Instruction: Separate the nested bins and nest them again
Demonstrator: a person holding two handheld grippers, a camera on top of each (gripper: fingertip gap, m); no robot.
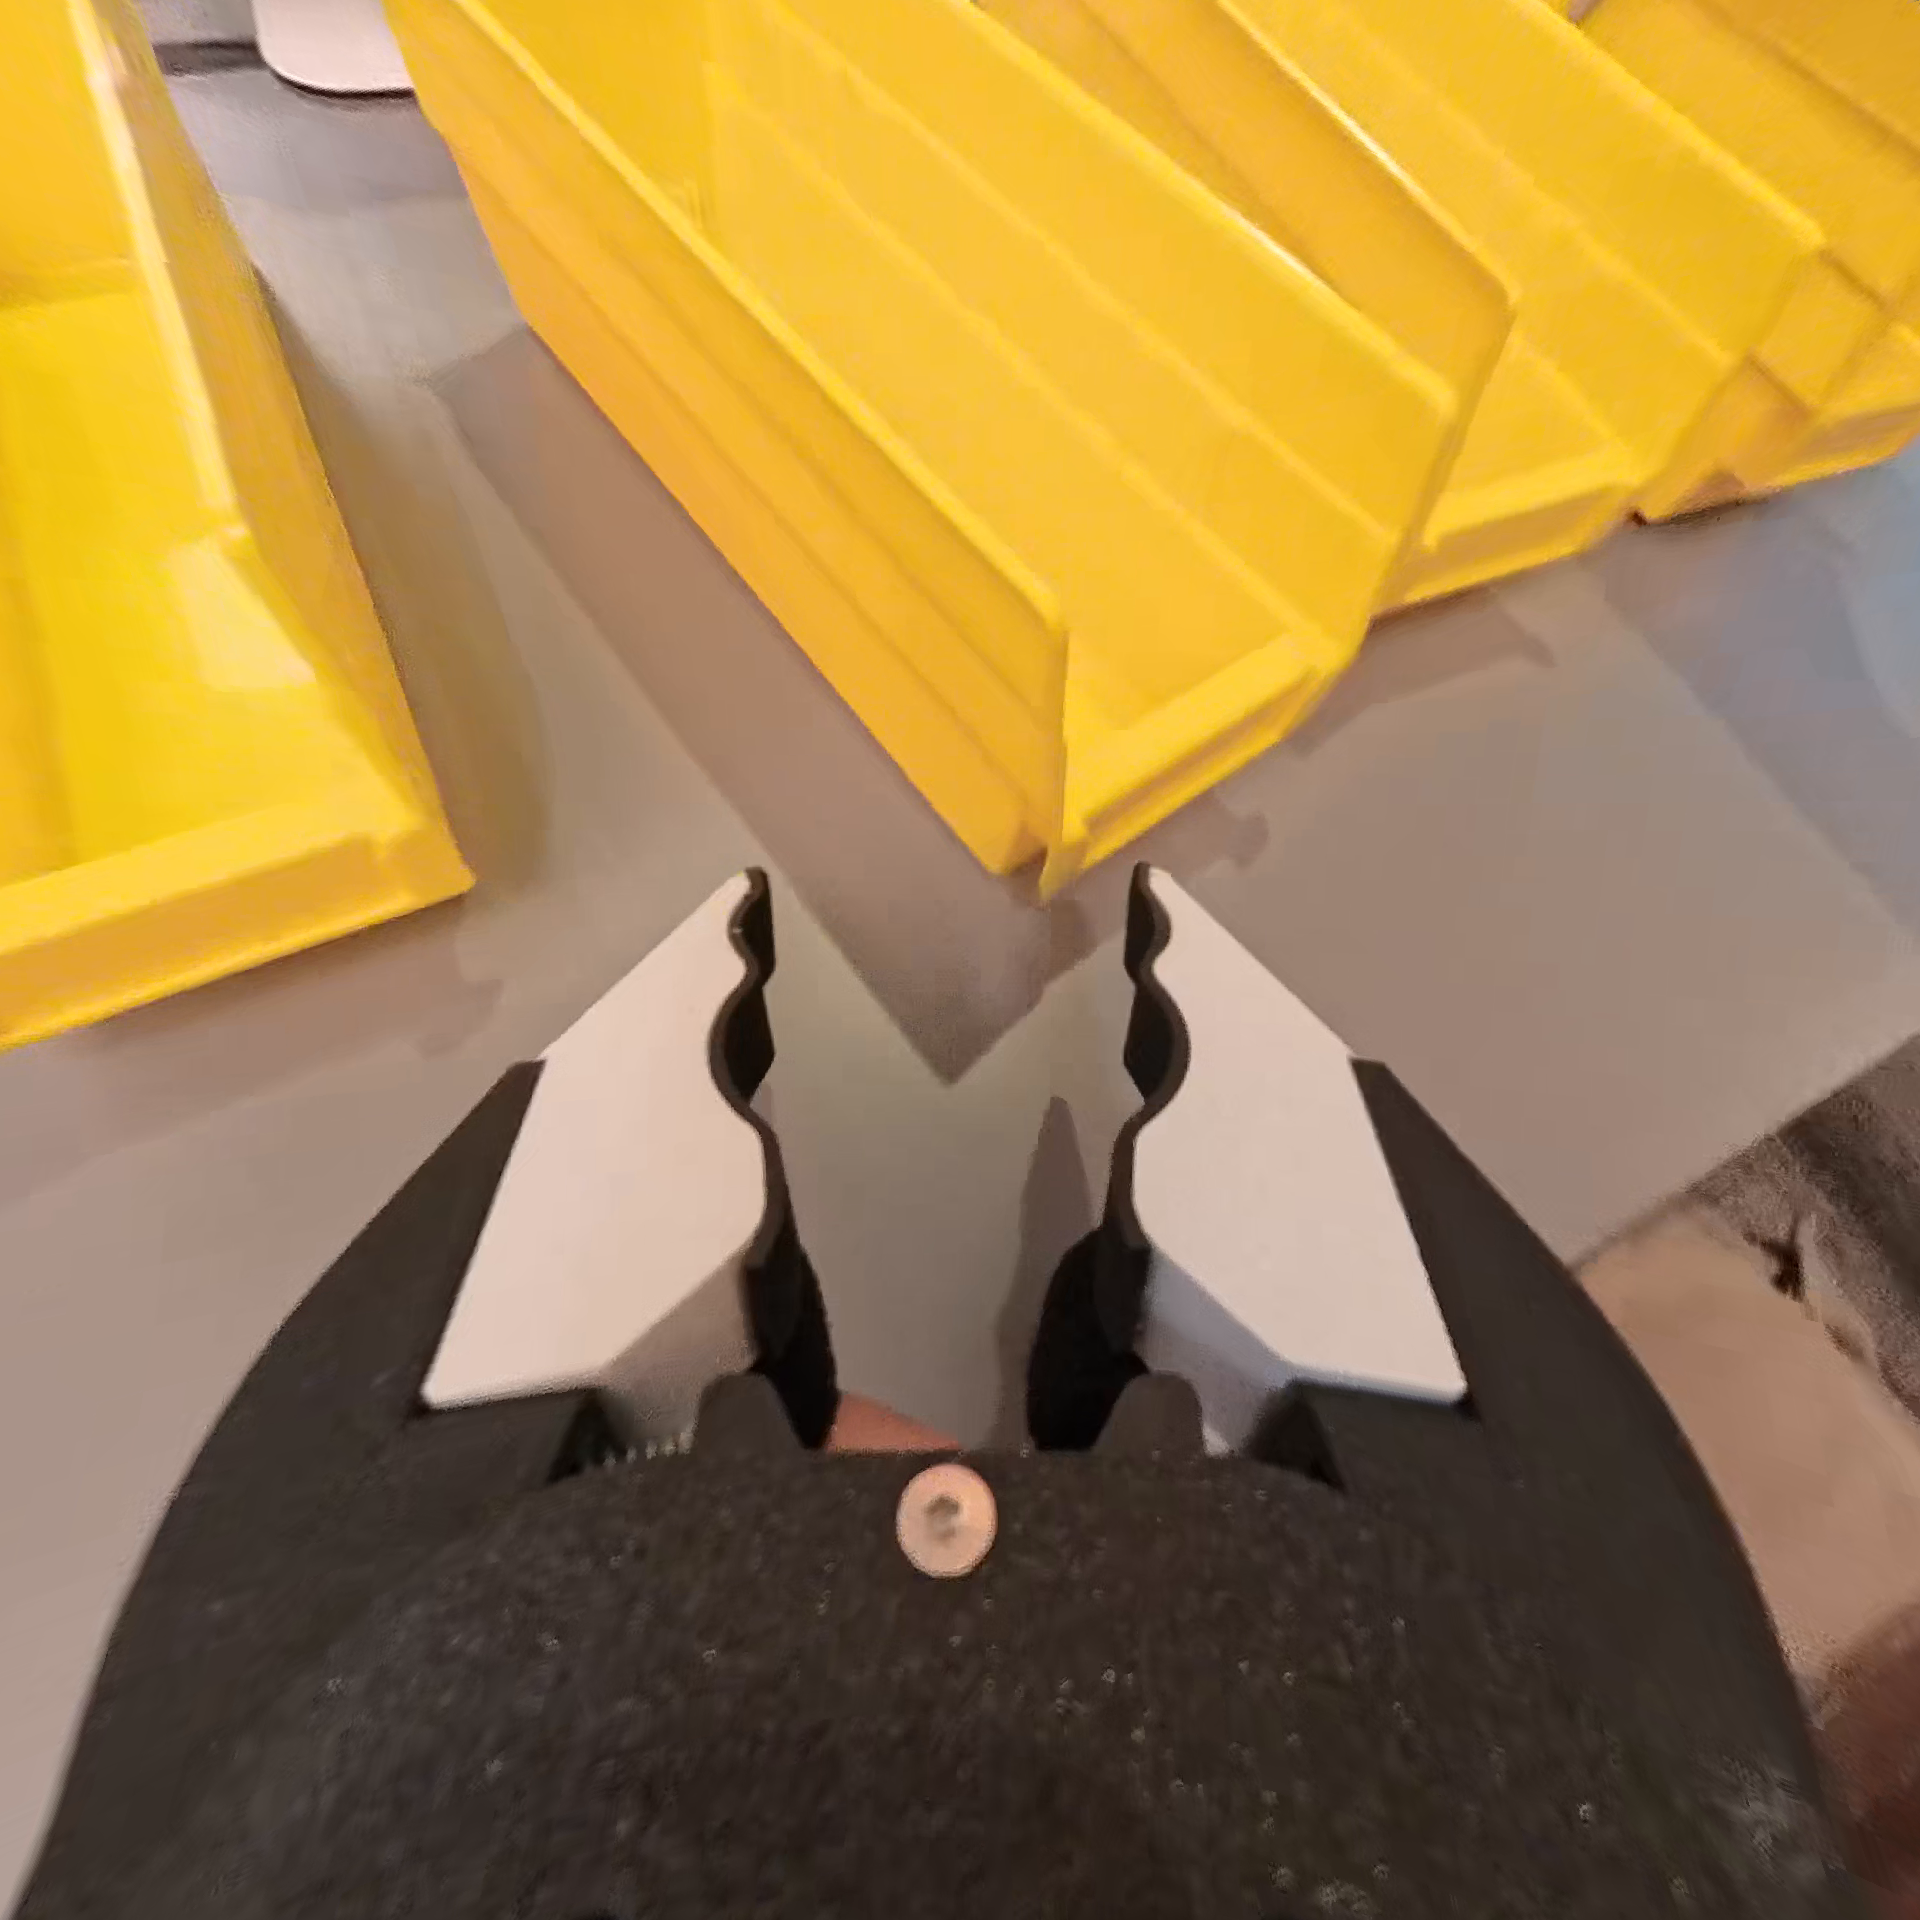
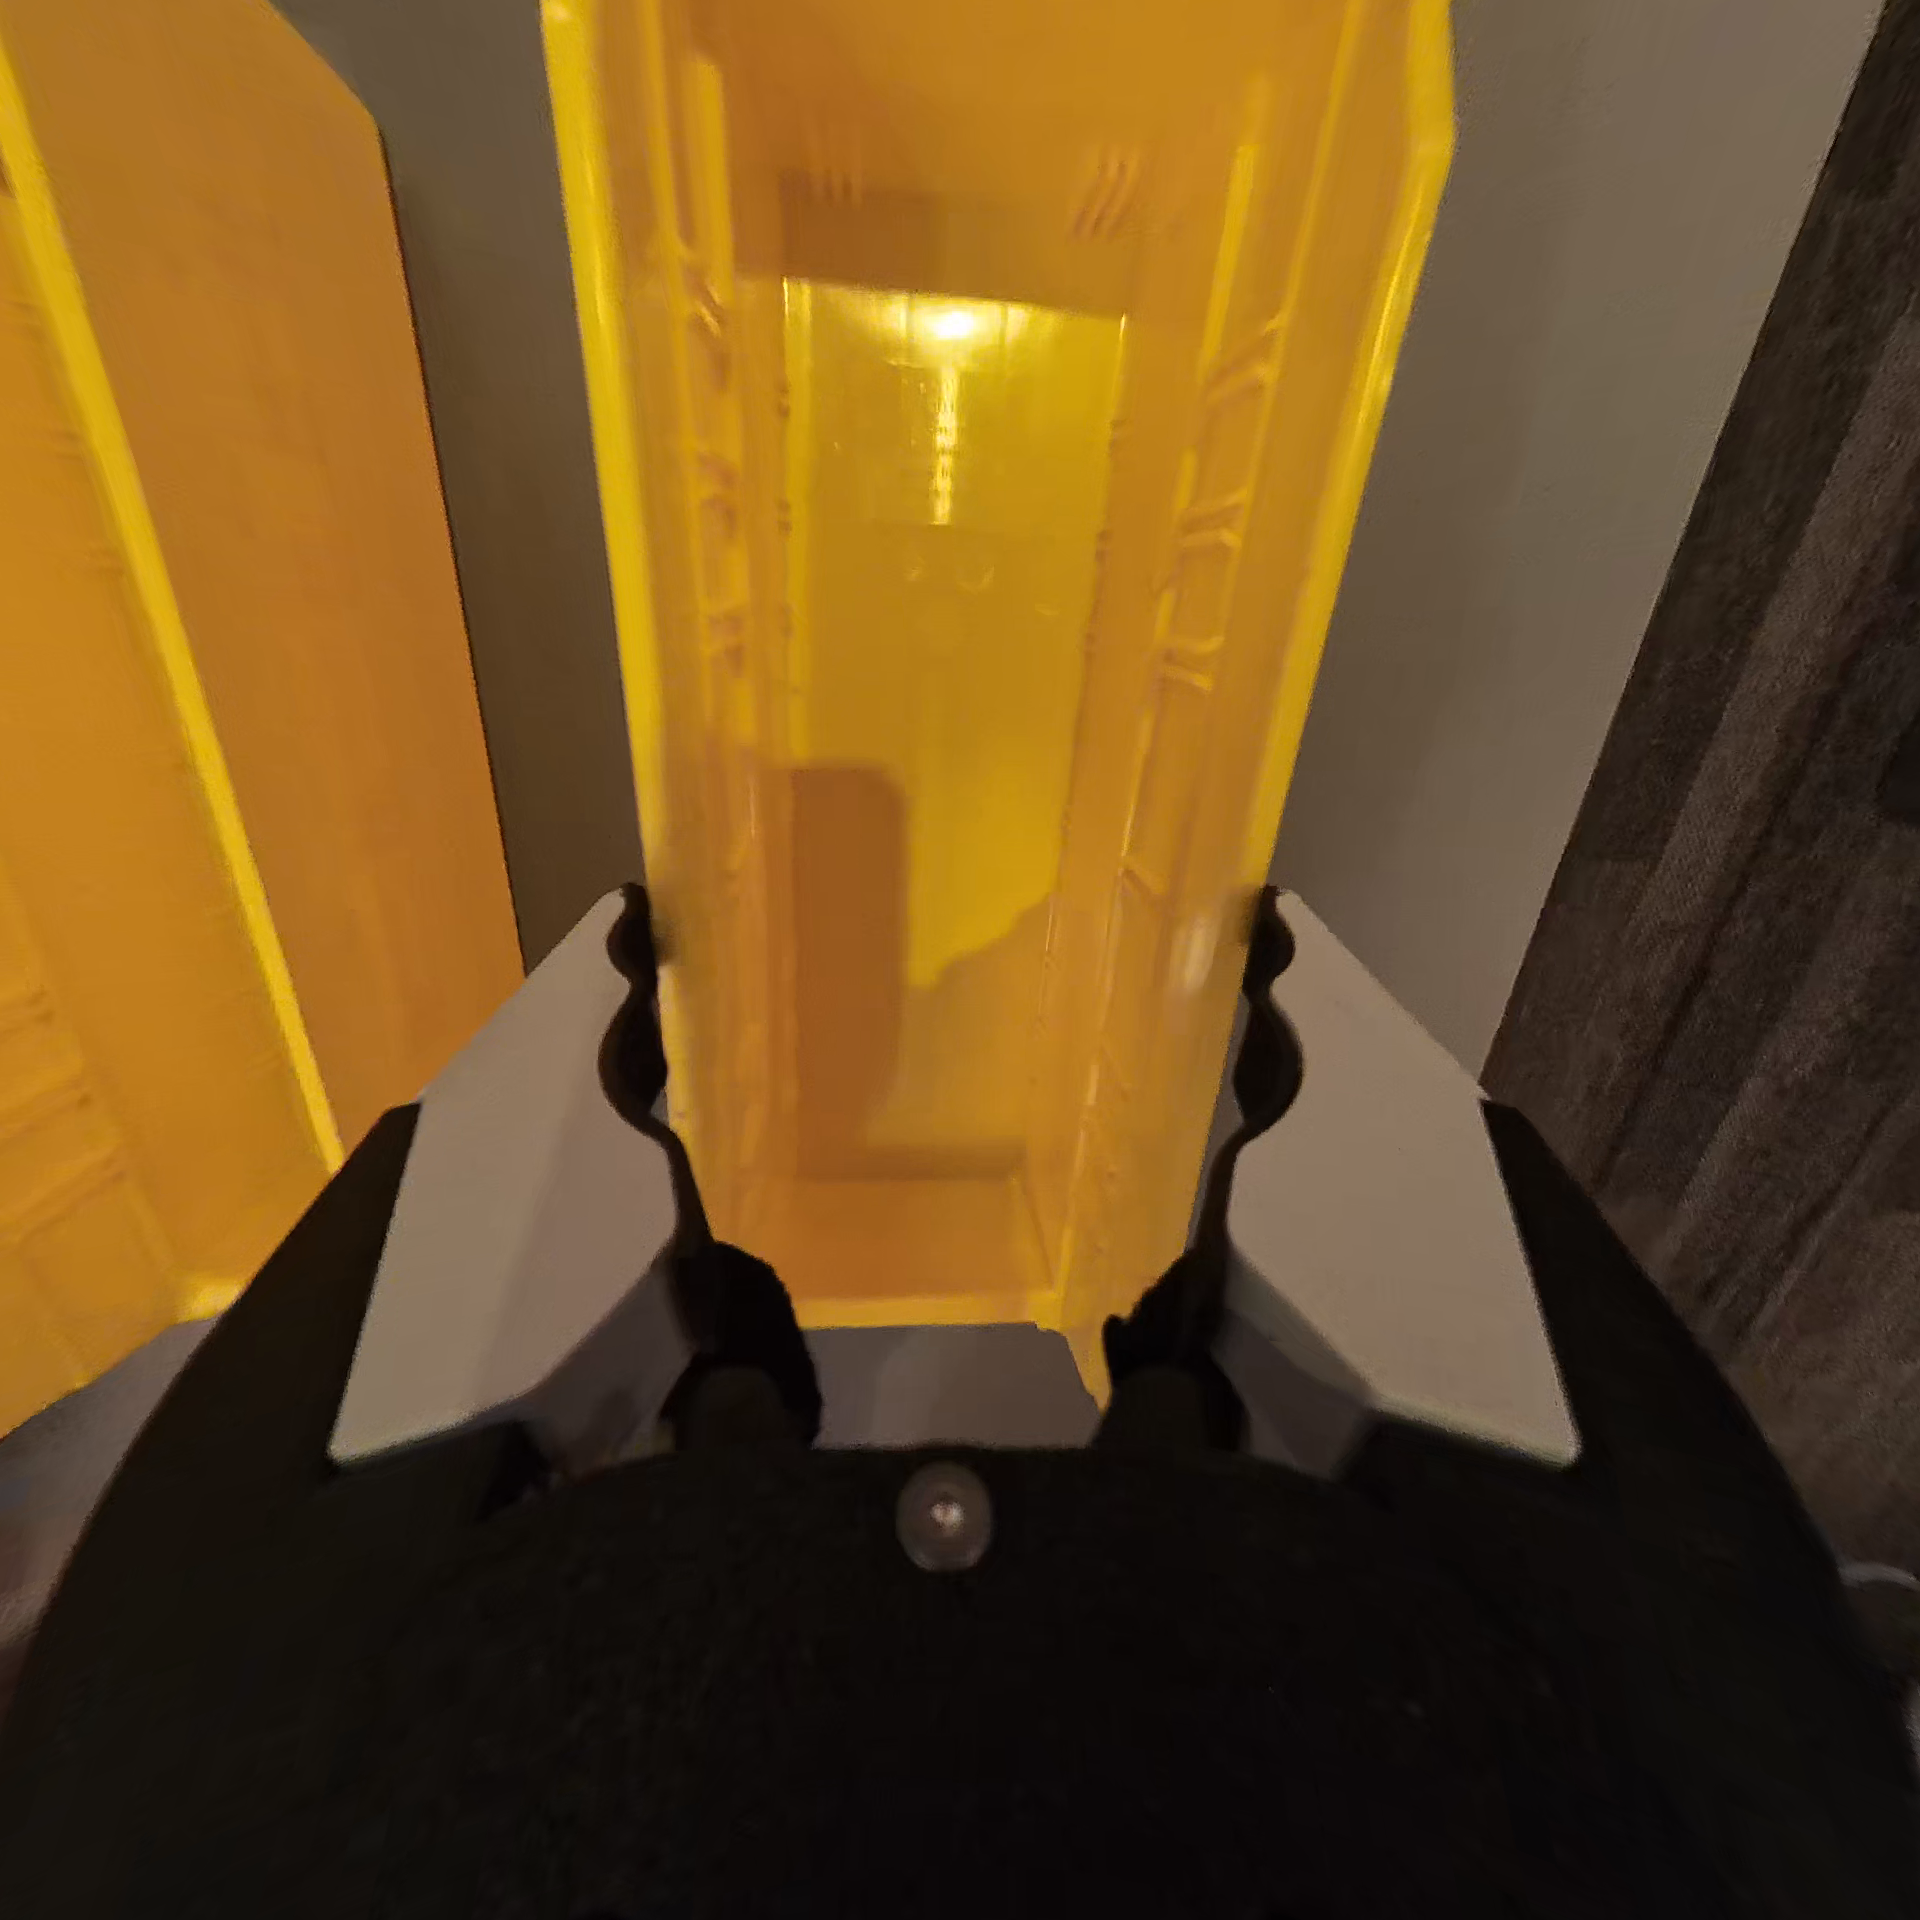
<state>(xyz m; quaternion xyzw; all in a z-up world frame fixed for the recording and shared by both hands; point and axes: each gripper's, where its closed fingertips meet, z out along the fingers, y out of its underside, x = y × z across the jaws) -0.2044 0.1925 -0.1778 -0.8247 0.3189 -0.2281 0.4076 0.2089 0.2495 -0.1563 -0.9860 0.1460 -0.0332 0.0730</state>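
bins (image 1: 935,416): bright yellow, ribbed sides | bin (image 2: 935,727) at frame centre: amber-yellow, glossy | worktop (image 1: 1558,831): plain grey | left gripper (image 1: 948,904): black body, white fingers, black wavy jaws | floor (image 2: 1714,831) at right: dark grey, streaked

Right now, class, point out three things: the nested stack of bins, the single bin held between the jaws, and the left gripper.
nested stack of bins (image 1: 1039,436): left wrist view, side wall.
single bin (image 2: 935,675): right wrist view, inside floor.
left gripper (image 1: 951,904): left wrist view, between fingertips.
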